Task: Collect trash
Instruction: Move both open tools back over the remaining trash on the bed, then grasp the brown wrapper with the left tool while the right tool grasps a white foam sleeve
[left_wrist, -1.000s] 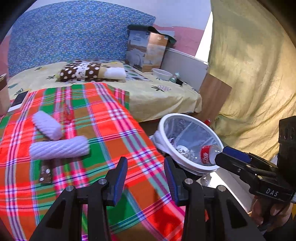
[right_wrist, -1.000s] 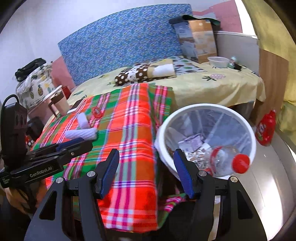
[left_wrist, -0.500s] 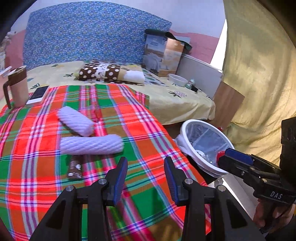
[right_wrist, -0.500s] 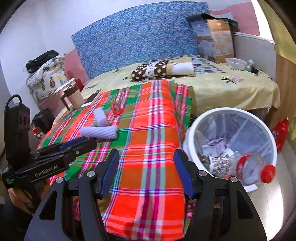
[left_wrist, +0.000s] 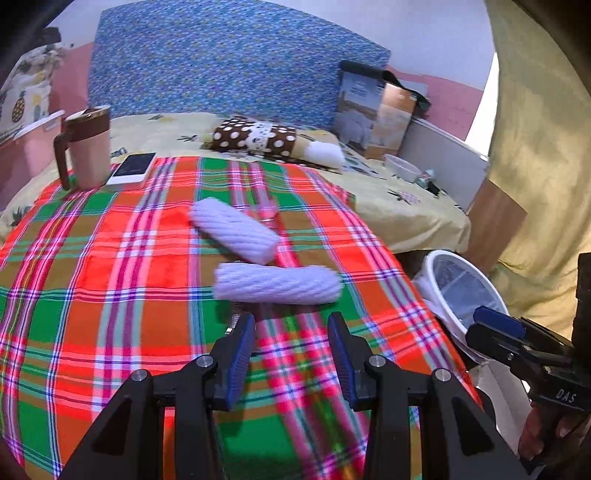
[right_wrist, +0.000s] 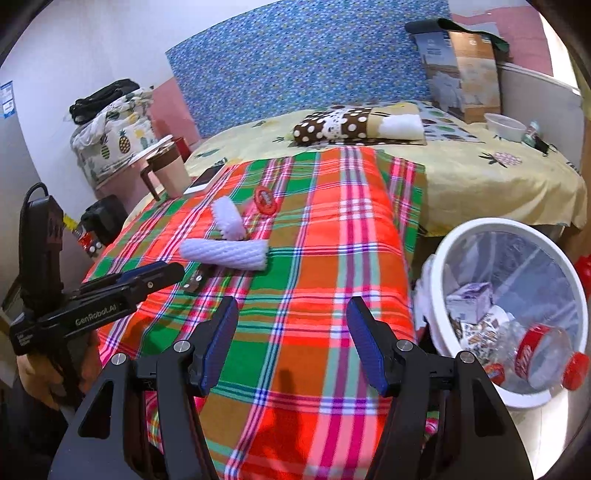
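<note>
Two white foam net sleeves lie on the plaid blanket: a near one (left_wrist: 277, 283) (right_wrist: 225, 254) and a far one (left_wrist: 234, 229) (right_wrist: 229, 218). A dark wrapper (right_wrist: 195, 280) lies just before the near sleeve, and a red round wrapper (right_wrist: 265, 199) beyond them. My left gripper (left_wrist: 291, 354) is open and empty, just short of the near sleeve. My right gripper (right_wrist: 291, 345) is open and empty over the blanket. The white trash bin (right_wrist: 443, 258) (left_wrist: 436, 258) stands on the floor at the right, with a plastic bottle (right_wrist: 543, 360) and cartons inside.
A brown-lidded mug (left_wrist: 86, 147) (right_wrist: 168, 168) and a white phone (left_wrist: 131, 171) (right_wrist: 205, 179) sit at the blanket's far left. A polka-dot pillow (left_wrist: 258, 138), a box (left_wrist: 373, 114) and a bowl (right_wrist: 504, 125) lie further back. A yellow curtain (left_wrist: 535, 147) hangs at the right.
Both grippers have swung left, away from the bin and toward the blanket. The left gripper has come closer to the near foam sleeve. Both stay open.
</note>
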